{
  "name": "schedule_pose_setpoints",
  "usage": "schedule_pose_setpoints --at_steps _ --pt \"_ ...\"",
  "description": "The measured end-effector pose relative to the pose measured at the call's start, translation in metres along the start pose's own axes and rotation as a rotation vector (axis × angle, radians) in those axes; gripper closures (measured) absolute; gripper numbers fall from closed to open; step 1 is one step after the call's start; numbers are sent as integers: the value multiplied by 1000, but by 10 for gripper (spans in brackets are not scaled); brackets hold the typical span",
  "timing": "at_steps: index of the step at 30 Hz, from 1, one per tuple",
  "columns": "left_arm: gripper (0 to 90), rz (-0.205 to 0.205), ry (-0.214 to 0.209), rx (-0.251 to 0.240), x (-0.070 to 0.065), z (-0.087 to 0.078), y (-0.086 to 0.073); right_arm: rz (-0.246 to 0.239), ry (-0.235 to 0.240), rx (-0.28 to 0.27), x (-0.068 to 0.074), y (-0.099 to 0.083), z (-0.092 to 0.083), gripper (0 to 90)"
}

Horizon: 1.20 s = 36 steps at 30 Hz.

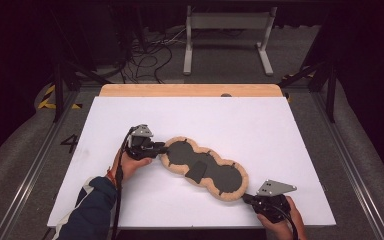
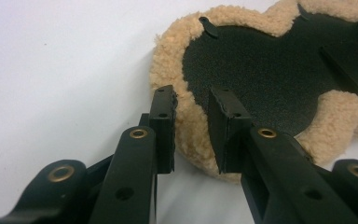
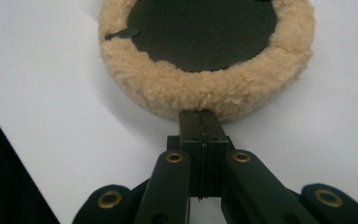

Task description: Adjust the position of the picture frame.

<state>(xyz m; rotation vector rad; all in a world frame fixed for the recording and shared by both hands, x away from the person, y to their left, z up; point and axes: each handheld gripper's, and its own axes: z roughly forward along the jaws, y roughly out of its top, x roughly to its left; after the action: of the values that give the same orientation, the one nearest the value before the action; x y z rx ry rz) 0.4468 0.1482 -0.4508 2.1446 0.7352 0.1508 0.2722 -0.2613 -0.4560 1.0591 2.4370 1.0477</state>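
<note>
A long three-lobed pad (image 1: 205, 167) with a tan fleece rim and a dark top lies slantwise on the white table (image 1: 190, 115). My left gripper (image 1: 162, 149) is at its upper-left end. In the left gripper view the pad (image 2: 261, 79) lies ahead, and the left gripper (image 2: 191, 126) has its jaws a little apart astride the fleece rim, which looks unsqueezed. My right gripper (image 1: 245, 196) is at the pad's lower-right end. In the right gripper view the right gripper (image 3: 200, 114) is shut, its tips touching the rim of the pad (image 3: 200, 28).
A wooden strip (image 1: 190, 90) borders the table's far edge. Beyond it on the floor stand a white metal frame (image 1: 227, 22) and loose cables (image 1: 145, 55). A dark flap (image 1: 196, 172) lies on the pad's middle. Bare white table surrounds the pad.
</note>
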Motion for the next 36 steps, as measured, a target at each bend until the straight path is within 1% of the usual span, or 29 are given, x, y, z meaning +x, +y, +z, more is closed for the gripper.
schedule_pose_setpoints --at_steps 1,3,5,6,7,8,9,10,11,12,14,15,16,17,18,19,20,21,23,24,27,28,29,30,31,32,33,34,36 --pt "725 -6 0 -1 -1 -1 -1 3 -3 0 -1 0 0 900" --pt "724 0 2 2 -2 -2 -2 6 -10 -1 -2 0 0 900" --pt "722 -7 9 -1 -5 -4 -4 14 -15 -3 -5 0 0 900" --pt "721 -3 9 4 -6 -5 -4 17 -23 -3 -6 1 0 900" --pt "720 -19 5 1 -6 -5 -5 20 -24 -4 -7 1 1 900" --pt "719 -24 1 0 -5 -6 -5 24 -23 -5 -9 2 1 900" --pt "719 -21 1 2 -5 -7 -6 28 -24 -5 -10 2 2 900" --pt "719 -28 0 -2 -6 -8 -7 40 -19 -9 -13 2 2 900" --pt "719 -21 4 1 -6 -9 -8 44 -20 -10 -14 3 3 900" --pt "719 -19 5 1 -7 -10 -9 38 -24 -12 -16 3 4 900" --pt "719 -37 5 -2 -8 -12 -10 48 -33 -15 -18 4 5 900" --pt "719 -28 10 -3 -8 -13 -11 48 -35 -16 -19 5 5 900" --pt "719 -33 4 -4 -9 -14 -12 46 -40 -17 -20 5 6 900" --pt "720 -30 9 -8 -9 -15 -14 48 -44 -21 -21 6 7 900" --pt "724 -33 1 -11 -10 -16 -15 52 -46 -23 -22 6 7 900" --pt "725 -20 1 -7 -9 -17 -16 54 -49 -23 -23 7 8 900" --pt "725 -32 0 -12 -11 -17 -17 55 -52 -22 -23 7 8 900" --pt "725 -32 0 -12 -11 -17 -17 55 -52 -22 -23 7 8 900" --pt "725 -5 -6 -12 -9 -18 -18 53 -64 -21 -25 8 9 900" --pt "725 -27 -7 -13 -11 -19 -19 53 -65 -21 -25 9 9 900" --pt "725 -18 -13 -11 -10 -20 -20 57 -73 -24 -28 10 11 900" --pt "724 -21 -10 -16 -11 -21 -21 60 -73 -24 -28 11 11 900" --pt "724 -29 -24 -16 -10 -22 -22 65 -80 -24 -29 11 12 900" --pt "725 -45 -25 -17 -11 -22 -23 67 -82 -25 -30 12 13 900" --pt "725 -24 -21 -13 -11 -23 -23 65 -86 -26 -31 12 13 900" --pt "731 -28 -19 -12 -13 -24 -23 66 -87 -27 -31 13 14 900" --pt "731 -14 -12 -10 -14 -25 -24 66 -89 -25 -32 13 14 900" --pt "734 -21 -10 -12 -16 -25 -24 65 -91 -26 -33 14 15 900" --pt "733 -16 -9 -9 -17 -27 -26 67 -91 -30 -34 15 16 900"
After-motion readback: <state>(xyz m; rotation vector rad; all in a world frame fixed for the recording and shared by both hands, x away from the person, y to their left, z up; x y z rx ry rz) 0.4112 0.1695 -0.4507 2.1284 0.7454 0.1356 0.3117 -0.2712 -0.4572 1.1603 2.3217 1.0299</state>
